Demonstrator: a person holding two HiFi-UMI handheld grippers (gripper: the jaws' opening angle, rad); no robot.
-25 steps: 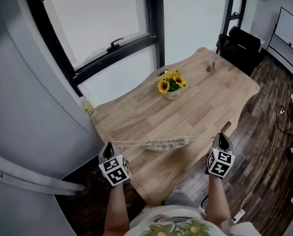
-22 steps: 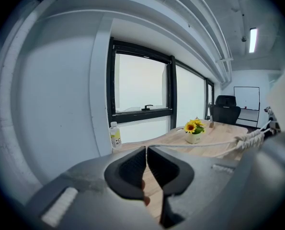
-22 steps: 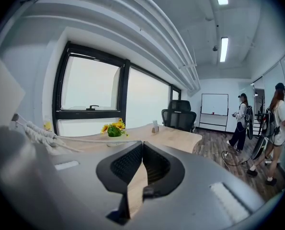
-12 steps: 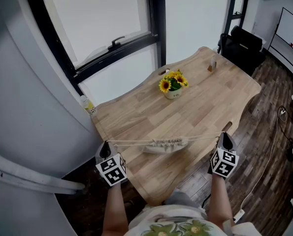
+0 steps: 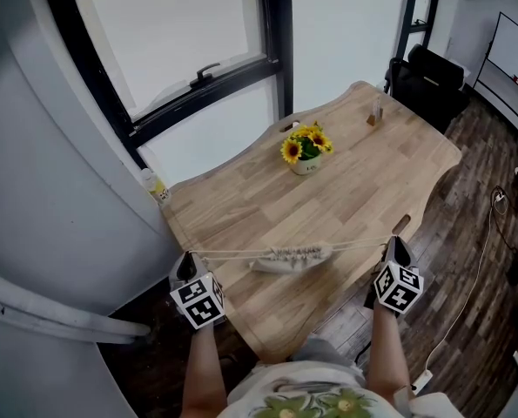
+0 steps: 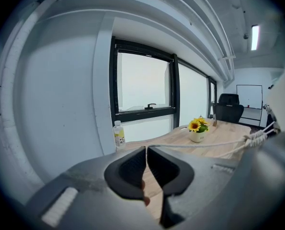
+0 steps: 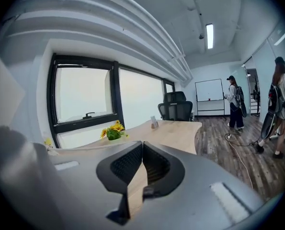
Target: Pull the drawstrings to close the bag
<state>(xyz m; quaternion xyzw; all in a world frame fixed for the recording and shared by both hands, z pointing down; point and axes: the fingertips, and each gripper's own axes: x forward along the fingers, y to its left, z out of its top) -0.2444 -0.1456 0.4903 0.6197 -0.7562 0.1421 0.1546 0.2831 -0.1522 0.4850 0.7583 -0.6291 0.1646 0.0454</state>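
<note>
The pale drawstring bag lies on the wooden table near its front edge, its mouth gathered into tight pleats. A cord runs out of each side, stretched almost straight. My left gripper is shut on the left drawstring beyond the table's left corner. In the left gripper view the cord leaves the closed left gripper toward the bunched bag. My right gripper is shut on the right drawstring off the table's right edge. The right gripper view shows the right gripper closed.
A pot of sunflowers stands mid-table and a small stand at the far end. A bottle sits by the wall, a black office chair beyond the table. Two people stand on the wood floor with a cable.
The right gripper has shifted slightly to the right and rolled a little. The cords stay taut, and the left gripper and the bag have hardly moved.
</note>
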